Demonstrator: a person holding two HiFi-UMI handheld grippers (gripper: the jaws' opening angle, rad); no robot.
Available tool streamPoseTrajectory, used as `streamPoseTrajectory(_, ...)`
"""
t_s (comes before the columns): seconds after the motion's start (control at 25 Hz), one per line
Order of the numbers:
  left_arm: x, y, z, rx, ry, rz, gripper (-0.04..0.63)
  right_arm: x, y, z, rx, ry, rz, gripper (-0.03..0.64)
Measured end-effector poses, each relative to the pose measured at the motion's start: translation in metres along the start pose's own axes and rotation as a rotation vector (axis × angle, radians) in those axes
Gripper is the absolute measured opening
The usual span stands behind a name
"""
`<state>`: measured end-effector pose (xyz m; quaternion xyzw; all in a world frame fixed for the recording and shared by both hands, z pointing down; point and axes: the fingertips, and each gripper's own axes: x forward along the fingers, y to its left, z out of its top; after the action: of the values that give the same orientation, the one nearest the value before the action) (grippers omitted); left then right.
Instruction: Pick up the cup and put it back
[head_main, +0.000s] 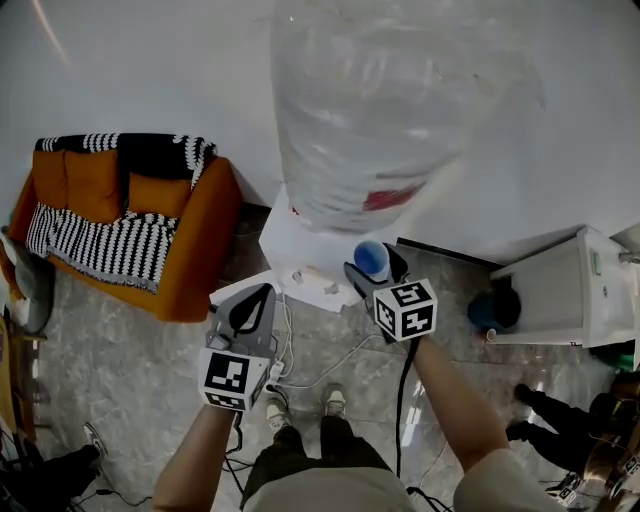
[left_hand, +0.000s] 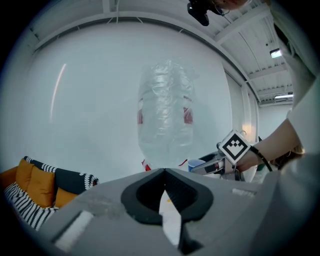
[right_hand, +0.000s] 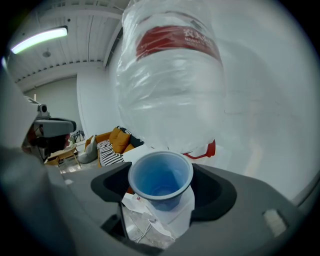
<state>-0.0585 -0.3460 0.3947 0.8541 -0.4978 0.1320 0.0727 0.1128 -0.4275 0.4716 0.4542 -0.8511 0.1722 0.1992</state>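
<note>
Your right tongs (right_hand: 160, 186) are spread wide around the blue plastic cup (right_hand: 161, 175), with a dark pad pressing on each side of its wall just under the rim, so the cup hangs pinched between them. It stands upright with its open mouth facing up, and nothing shows inside it in the right gripper view. From your head view the cup sits at the very tip of those tongs, just beside the lower curve of the big clear water bottle (head_main: 380, 110) and over the front edge of the white dispenser (head_main: 300, 250) that carries the bottle upside down. In the right gripper view the bottle's red label band fills the space straight above the cup. Your left tongs (left_hand: 164, 172) are pressed together at the tips with nothing between them, and they hover lower and to the left, well apart from the cup, pointing toward the dispenser. An orange sofa (head_main: 120, 215) with a striped black-and-white throw stands off to your left on the marbled floor (head_main: 150, 400).
</note>
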Motion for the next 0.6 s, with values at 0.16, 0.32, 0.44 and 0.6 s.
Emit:
streamPoseTrajectory(0.16, 0.002, -0.001, -0.004, 0.0, 0.012, 0.001, 0.002, 0.001, -0.001, -0.002, -0.003, -0.007, 0.002, 0.377)
streamPoseTrajectory(0.32, 0.001, -0.004, -0.004, -0.003, 0.015, 0.001, 0.002, 0.001, -0.001, 0.0, -0.019, -0.017, 0.019, 0.388)
streamPoseTrajectory(0.44, -0.001, -0.007, -0.002, 0.004, 0.018, -0.01, 0.002, 0.0, -0.003, 0.005, -0.03, -0.025, 0.024, 0.4)
streamPoseTrajectory(0.6, -0.007, -0.009, 0.005, 0.016, 0.012, -0.01, 0.002, -0.007, -0.002, 0.013, -0.046, -0.032, 0.02, 0.411)
